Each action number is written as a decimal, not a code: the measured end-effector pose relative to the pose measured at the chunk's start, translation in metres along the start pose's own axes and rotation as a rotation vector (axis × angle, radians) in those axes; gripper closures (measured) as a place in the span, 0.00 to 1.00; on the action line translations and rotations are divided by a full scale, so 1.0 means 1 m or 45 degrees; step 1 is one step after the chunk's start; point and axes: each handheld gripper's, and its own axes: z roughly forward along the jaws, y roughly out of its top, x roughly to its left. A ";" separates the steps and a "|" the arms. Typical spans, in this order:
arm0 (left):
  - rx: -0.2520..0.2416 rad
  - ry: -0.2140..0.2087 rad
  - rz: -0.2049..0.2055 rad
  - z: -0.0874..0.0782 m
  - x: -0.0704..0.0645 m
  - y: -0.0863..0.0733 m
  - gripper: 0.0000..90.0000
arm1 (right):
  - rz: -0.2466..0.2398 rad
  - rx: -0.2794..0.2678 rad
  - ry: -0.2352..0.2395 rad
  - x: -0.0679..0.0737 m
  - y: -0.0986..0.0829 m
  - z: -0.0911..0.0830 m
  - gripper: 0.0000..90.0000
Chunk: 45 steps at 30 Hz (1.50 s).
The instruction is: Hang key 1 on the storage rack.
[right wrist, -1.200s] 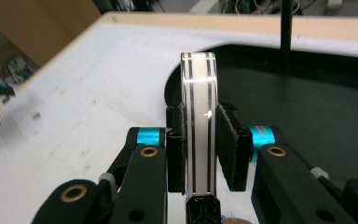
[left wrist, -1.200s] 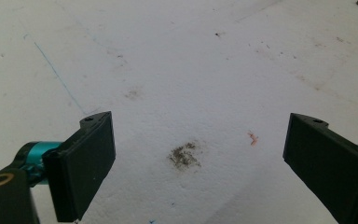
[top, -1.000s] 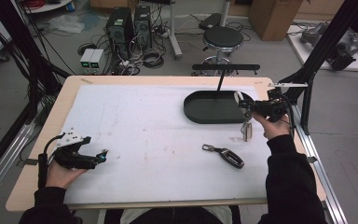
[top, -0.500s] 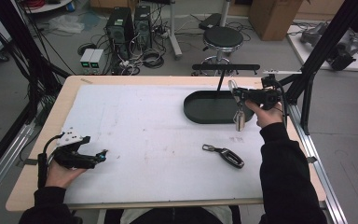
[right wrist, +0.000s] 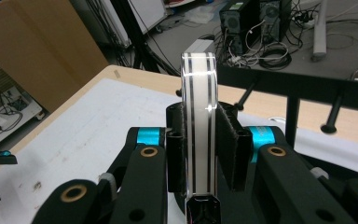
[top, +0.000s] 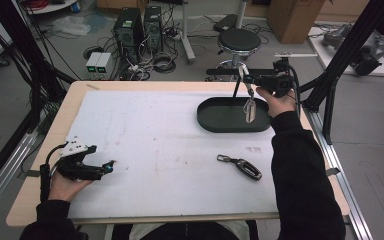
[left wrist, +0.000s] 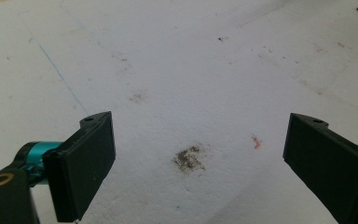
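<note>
Pale silver-white with dark stripes: that is the key fob [right wrist: 198, 135] you have pinched in your right hand-held gripper [top: 250, 82], jaws clenched on its flat faces. In the high view it hangs down from the jaws [top: 250, 110], long axis near vertical, directly above the black oval tray [top: 215, 120] at the far right of the worktop [top: 155, 135]. That is the relation to mind: the tray lies straight below the fob, not off to a side, so the coming move looks like a plain descent and release. Whether the lower end already touches the tray floor cannot be told from these views; it appears just above it or barely meeting it. The tray's long axis runs left-right across the worktop, and the fob hangs over its right half, near the far rim. A black rack bar [top: 240, 72] stands just behind the tray, close to your jaws. A second, dark key fob [top: 240, 166] lies flat on the worktop nearer to you, long axis slanting from upper left to lower right, well apart from the tray. Your right hand is the nearer to it. Your left hand-held gripper [top: 105, 167] rests at the near left corner, jaws spread wide with nothing between them, far from both fobs.
</note>
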 end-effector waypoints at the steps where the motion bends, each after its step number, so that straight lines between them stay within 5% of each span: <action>1: 0.001 0.001 0.001 0.000 0.000 0.000 0.11 | -0.001 -0.001 0.001 0.000 0.001 0.001 0.83; 16: -0.010 -0.002 -0.008 0.000 0.002 0.000 0.11 | 0.030 -0.025 0.015 -0.006 0.021 0.031 0.83; 31: -0.005 0.000 -0.008 -0.001 0.002 0.000 0.11 | 0.141 -0.140 -0.143 -0.026 0.034 0.048 0.83; 38: 0.001 -0.004 -0.006 0.001 0.004 -0.001 0.11 | 0.173 -0.182 -0.221 -0.027 0.042 0.057 0.83; 45: -0.002 -0.004 -0.007 -0.001 0.005 -0.002 0.11 | 0.159 -0.210 -0.232 -0.019 0.044 0.067 0.83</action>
